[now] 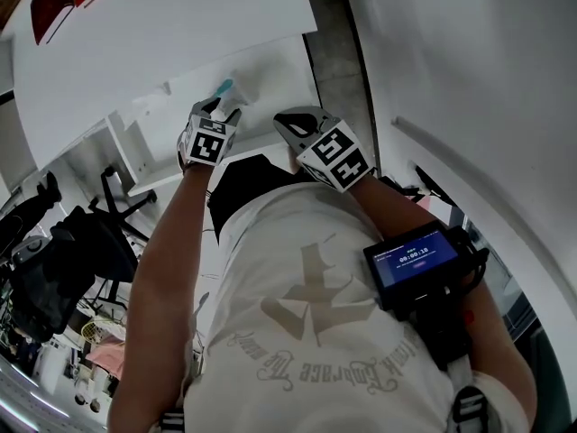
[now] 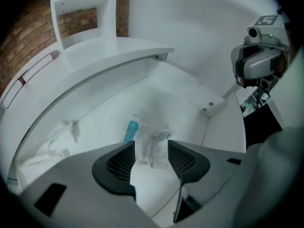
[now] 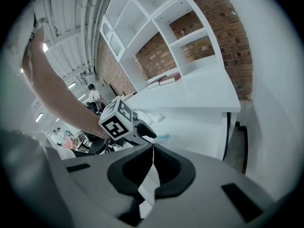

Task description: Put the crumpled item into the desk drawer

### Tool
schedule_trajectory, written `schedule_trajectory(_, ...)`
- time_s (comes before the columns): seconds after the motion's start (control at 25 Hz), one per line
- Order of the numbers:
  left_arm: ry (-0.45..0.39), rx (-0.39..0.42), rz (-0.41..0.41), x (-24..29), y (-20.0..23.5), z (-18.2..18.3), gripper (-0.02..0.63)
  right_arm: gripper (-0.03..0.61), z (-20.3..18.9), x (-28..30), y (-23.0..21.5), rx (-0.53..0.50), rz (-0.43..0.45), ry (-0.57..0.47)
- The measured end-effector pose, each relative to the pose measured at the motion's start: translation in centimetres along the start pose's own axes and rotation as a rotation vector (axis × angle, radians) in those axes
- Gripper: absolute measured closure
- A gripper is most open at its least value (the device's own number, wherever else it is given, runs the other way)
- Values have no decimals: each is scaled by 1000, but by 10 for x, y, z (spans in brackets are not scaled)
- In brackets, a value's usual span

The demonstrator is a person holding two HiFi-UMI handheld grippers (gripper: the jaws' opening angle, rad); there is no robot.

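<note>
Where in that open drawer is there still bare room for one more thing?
The drawer floor is bare along its back wall and toward the right corner bracket. The left end is taken by a white crumpled wad, and the front middle is crowded: the crumpled packet lies there between the jaws of the open left claw.

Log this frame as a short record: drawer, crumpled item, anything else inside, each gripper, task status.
drawer: the drawer stands open under the white desk top
crumpled item: clear wrapper with a teal part, lying on the drawer floor
other contents: white crumpled material at the drawer's left end
left gripper: left gripper open, pointing down into the drawer; wrapper shows between the jaws, not pinched
right gripper: right gripper shut, nothing between the jaws
task status: wrapper in the drawer, drawer not yet closed
</note>
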State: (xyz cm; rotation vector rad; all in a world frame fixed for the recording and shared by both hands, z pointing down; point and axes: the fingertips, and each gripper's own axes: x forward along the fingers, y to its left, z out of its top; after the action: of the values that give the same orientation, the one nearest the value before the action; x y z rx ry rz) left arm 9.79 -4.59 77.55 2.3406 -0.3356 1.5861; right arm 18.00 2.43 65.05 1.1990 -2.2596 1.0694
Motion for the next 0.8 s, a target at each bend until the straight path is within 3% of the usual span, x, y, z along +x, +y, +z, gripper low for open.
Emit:
schedule_trajectory(0.28, -93, -81, 34, -35, 7, 15, 414, 555, 10, 6, 6, -30, 22, -7)
schedule_trajectory(0.8, -374, -268, 69, -114, 5, 47, 549, 555, 40, 11, 14, -112, 33, -34)
